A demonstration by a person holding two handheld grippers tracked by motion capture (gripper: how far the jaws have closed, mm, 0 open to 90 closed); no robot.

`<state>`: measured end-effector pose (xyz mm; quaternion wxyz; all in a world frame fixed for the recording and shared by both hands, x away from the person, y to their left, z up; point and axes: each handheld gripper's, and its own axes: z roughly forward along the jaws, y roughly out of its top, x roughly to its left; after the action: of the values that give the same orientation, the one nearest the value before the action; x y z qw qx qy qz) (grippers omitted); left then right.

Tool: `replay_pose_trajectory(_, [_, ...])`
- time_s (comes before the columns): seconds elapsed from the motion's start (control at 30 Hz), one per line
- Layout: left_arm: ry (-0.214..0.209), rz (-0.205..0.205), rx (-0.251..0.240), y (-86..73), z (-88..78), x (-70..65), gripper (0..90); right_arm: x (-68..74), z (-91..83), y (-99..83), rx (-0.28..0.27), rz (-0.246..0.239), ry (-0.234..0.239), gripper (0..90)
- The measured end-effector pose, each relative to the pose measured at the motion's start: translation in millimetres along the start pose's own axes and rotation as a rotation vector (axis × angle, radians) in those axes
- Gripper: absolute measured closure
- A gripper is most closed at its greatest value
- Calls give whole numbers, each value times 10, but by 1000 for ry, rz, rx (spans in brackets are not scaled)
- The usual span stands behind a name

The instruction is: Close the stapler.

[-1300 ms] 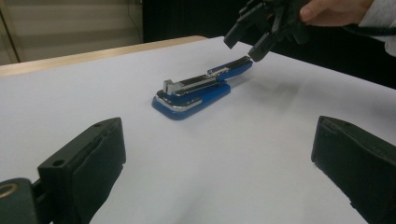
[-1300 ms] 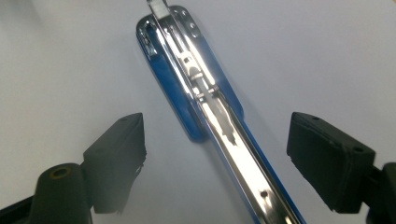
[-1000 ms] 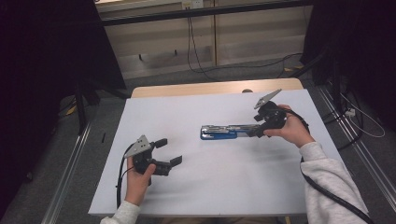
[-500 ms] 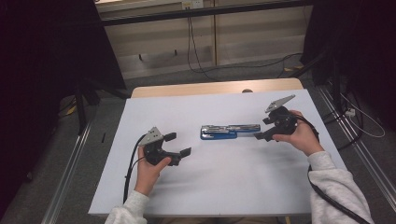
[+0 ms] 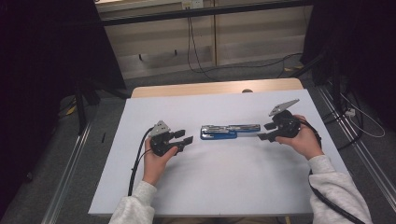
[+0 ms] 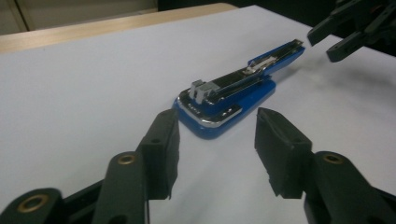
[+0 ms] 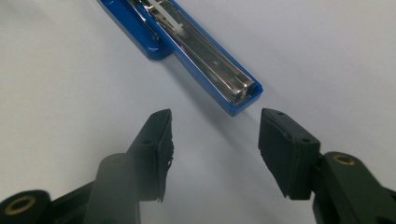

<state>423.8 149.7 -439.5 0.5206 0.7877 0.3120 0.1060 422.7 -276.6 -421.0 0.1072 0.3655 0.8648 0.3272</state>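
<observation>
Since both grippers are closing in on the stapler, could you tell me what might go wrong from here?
The stapler lies opened flat; a pinch from the left gripper on its smooth base may slide it along the white table. The right gripper, jaws open and just narrowing, might catch the thin metal tip and tilt it.

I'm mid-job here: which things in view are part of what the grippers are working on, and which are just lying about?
In the job:
- blue stapler, opened out flat on the white table
- left gripper, jaws open, short of one end
- right gripper, jaws open, short of the other end

Lying about:
- floor cables behind the table
</observation>
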Motion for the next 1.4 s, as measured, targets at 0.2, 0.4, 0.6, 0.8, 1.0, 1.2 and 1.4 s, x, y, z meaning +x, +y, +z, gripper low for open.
replay_pose_trajectory(0.2, [23, -20, 15, 10, 135, 52, 724, -21, 6, -42, 5, 10, -25, 596])
replay_pose_trajectory(0.4, [30, -24, 53, 16, 259, 77, 855, -23, 8, -34, 10, 9, -48, 745])
replay_pose_trajectory(0.6, [12, 3, 107, 16, 395, 62, 900, -30, 45, -43, 25, 8, -58, 859])
replay_pose_trajectory(0.8, [3, 19, 129, 38, 477, 22, 900, -54, 76, -58, 33, 15, -59, 898])
replay_pose_trajectory(1.0, [-3, 24, 143, 25, 543, 12, 900, -74, 104, -74, 41, 17, -61, 899])
replay_pose_trajectory(1.2, [0, 27, 164, 35, 602, 2, 900, -88, 142, -80, 51, 21, -71, 899])
replay_pose_trajectory(1.4, [-6, 44, 185, 41, 635, -19, 900, -95, 156, -64, 47, 16, -72, 899])
